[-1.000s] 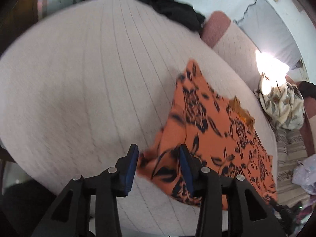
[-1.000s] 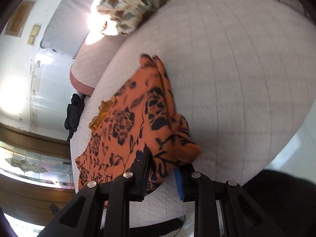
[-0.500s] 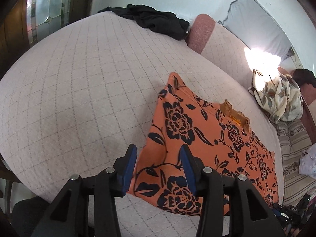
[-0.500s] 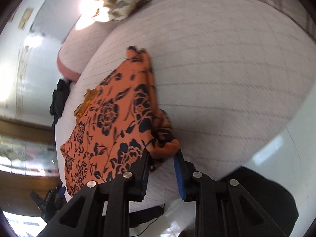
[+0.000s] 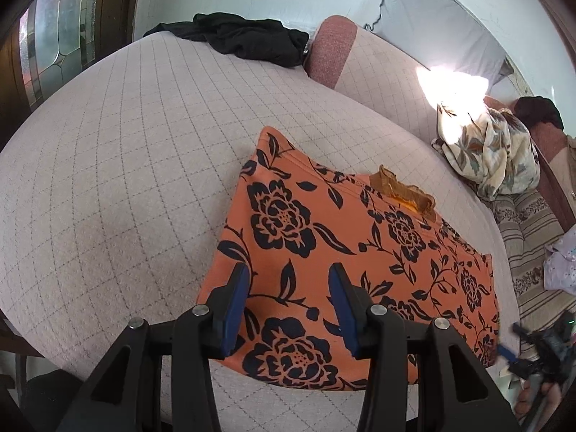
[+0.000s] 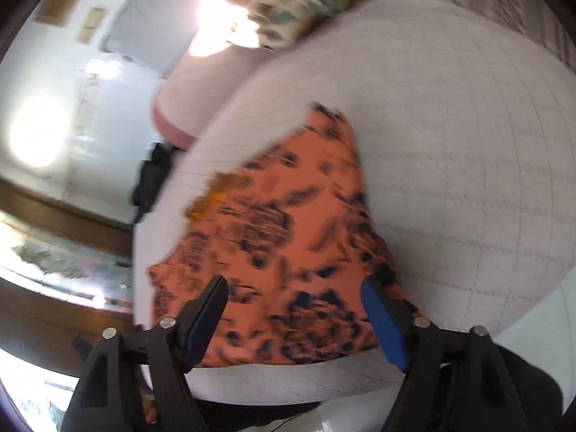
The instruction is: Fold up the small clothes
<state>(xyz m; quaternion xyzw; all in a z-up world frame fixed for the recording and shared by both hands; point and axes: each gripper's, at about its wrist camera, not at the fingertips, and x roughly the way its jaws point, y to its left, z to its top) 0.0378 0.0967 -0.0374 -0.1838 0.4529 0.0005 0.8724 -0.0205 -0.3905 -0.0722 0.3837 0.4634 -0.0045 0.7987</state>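
An orange garment with black flowers (image 5: 342, 252) lies spread flat on the pale quilted bed (image 5: 126, 162); a brown frilled neckline shows at its far edge. My left gripper (image 5: 288, 277) hovers open over the garment's near left corner, and its blue pads are clear of the cloth. In the blurred right wrist view the same garment (image 6: 288, 237) lies under my right gripper (image 6: 293, 288). Its jaws are opening wide, with the cloth below them and not pinched. The right gripper (image 5: 536, 342) also shows at the garment's far right corner.
A black garment (image 5: 244, 37) lies at the bed's far end beside a pink bolster (image 5: 331, 50). A cream floral cloth (image 5: 493, 154) is heaped at the right above a striped cover (image 5: 532, 223). A glazed wooden door (image 5: 54, 43) stands at the left. The bed's edge is just below both grippers.
My right gripper let go of the bunched corner and its jaws spread wide. The garment went from crumpled to flat. My left gripper shifted over the garment's near corner.
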